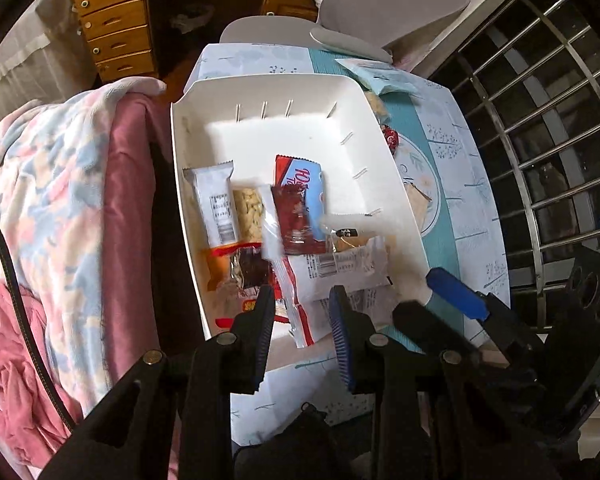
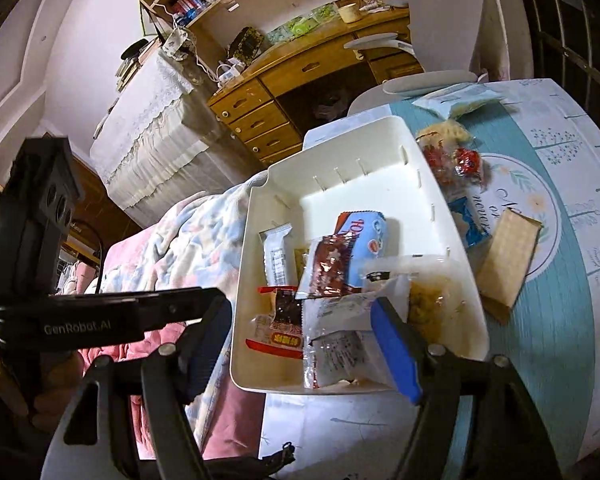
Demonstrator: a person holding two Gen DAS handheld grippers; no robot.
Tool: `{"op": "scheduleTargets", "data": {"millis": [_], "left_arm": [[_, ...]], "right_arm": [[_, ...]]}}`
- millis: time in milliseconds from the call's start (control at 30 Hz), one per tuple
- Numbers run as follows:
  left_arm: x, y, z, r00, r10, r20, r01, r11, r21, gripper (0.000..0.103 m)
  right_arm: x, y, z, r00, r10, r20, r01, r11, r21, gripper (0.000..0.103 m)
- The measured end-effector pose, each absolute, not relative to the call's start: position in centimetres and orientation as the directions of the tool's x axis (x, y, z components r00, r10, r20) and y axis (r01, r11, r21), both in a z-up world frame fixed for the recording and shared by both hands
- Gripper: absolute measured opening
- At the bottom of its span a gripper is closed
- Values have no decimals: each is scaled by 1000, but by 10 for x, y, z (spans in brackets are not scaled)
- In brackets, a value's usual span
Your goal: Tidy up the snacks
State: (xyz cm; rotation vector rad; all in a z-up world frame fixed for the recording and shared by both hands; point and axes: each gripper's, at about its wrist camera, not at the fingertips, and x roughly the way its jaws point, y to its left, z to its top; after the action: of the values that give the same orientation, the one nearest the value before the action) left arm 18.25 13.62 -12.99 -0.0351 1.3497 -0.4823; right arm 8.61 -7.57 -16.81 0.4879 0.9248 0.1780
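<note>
A white bin [image 1: 260, 80] [image 2: 340, 136] stands on the round table and holds several packets. Among them are a white bar [image 1: 216, 204], a blue and red bag [image 2: 364, 232], a dark red pack [image 2: 328, 272] and an orange-red one [image 2: 276, 320]. My left gripper [image 1: 302, 308] hangs over the bin's near end with its jaws a little apart. A white packet with a red stripe [image 1: 296, 320] lies below the gap, and I see no pad pressing on it. My right gripper [image 2: 302, 308] stands wide open over the same end, nothing held. Loose snacks lie right of the bin: a brown pack [image 2: 508, 256], red sweets [image 2: 466, 160] and a pale blue bag [image 2: 460, 100].
A pink and blue blanket [image 1: 60, 200] lies heaped against the table's left side. Behind the table stand a grey chair [image 1: 392, 4] and a wooden desk with drawers [image 1: 116, 20]. A metal window grille [image 1: 540, 120] runs along the right. The table's patterned cloth [image 2: 560, 280] shows beyond the snacks.
</note>
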Motion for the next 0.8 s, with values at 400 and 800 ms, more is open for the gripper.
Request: {"op": "scheduleTargets", "data": {"millis": [400, 800], "left_arm": [[158, 93, -133, 128, -339, -932, 311, 906, -287, 27], [135, 7, -138, 129, -298, -946, 246, 934, -260, 27]], "right_arm": [[57, -136, -169, 604, 291, -742, 100, 896, 433, 73], [57, -224, -178, 554, 337, -762, 37, 904, 426, 73]]}}
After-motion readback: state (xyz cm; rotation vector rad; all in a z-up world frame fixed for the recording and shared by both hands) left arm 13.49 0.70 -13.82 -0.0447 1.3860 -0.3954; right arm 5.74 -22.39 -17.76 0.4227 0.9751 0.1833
